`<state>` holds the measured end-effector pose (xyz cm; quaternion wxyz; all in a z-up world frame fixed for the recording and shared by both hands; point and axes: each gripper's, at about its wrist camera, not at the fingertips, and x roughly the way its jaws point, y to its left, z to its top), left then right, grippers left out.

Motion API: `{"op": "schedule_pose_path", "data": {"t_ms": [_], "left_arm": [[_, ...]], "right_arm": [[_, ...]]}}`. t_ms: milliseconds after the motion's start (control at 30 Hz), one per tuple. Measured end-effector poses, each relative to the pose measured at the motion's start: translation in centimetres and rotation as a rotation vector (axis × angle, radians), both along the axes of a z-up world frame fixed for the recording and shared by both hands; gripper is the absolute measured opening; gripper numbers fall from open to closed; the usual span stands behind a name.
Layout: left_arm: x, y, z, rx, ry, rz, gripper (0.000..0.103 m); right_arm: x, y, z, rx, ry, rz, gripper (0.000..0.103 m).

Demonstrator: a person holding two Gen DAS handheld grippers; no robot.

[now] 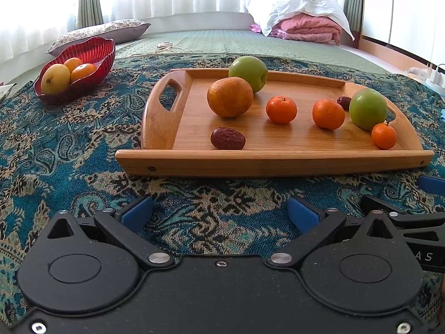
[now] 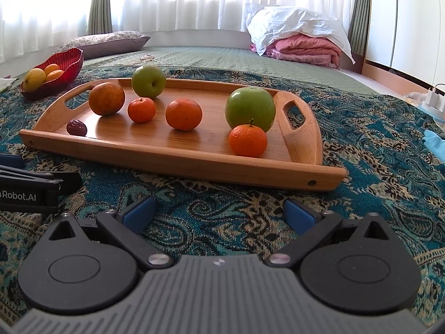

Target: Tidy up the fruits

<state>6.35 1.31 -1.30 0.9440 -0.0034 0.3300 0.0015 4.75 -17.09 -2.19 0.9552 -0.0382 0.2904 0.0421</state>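
A wooden tray (image 1: 178, 128) (image 2: 194, 150) lies on the patterned cloth ahead of both grippers. It holds two green apples (image 1: 367, 109) (image 2: 249, 108), a large orange (image 1: 229, 96) (image 2: 106, 98), three small tangerines (image 1: 281, 109) (image 2: 247, 140) and two red dates (image 1: 227, 138) (image 2: 76, 127). A red glass bowl (image 1: 94, 53) (image 2: 66, 61) at the far left holds a yellow fruit and two oranges. My left gripper (image 1: 219, 211) is open and empty, short of the tray. My right gripper (image 2: 219, 211) is open and empty, beside it.
The blue patterned cloth (image 1: 69, 153) covers a bed. A pillow (image 1: 105, 32) and folded pink and white bedding (image 1: 303, 19) lie at the back. A blue cloth (image 2: 435, 144) and white chargers (image 2: 434, 98) sit at the right. The other gripper shows at each view's edge (image 2: 27, 192).
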Motion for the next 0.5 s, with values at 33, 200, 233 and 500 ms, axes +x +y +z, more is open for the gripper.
{"op": "schedule_pose_path", "data": {"t_ms": [33, 200, 233, 500], "left_arm": [[-0.05, -0.02, -0.01, 0.001, -0.004, 0.001, 0.103], [-0.05, 0.02, -0.07, -0.001, -0.001, 0.0, 0.103], [-0.09, 0.05, -0.09, -0.002, 0.0, 0.0, 0.103], [-0.08, 0.08, -0.12, -0.001, 0.001, 0.001, 0.103]], "right_arm": [[0.0, 0.01, 0.0, 0.0, 0.0, 0.0, 0.103], [-0.01, 0.0, -0.01, 0.0, 0.0, 0.0, 0.103], [-0.01, 0.0, -0.01, 0.0, 0.0, 0.0, 0.103], [-0.02, -0.01, -0.01, -0.001, -0.001, 0.0, 0.103]]}}
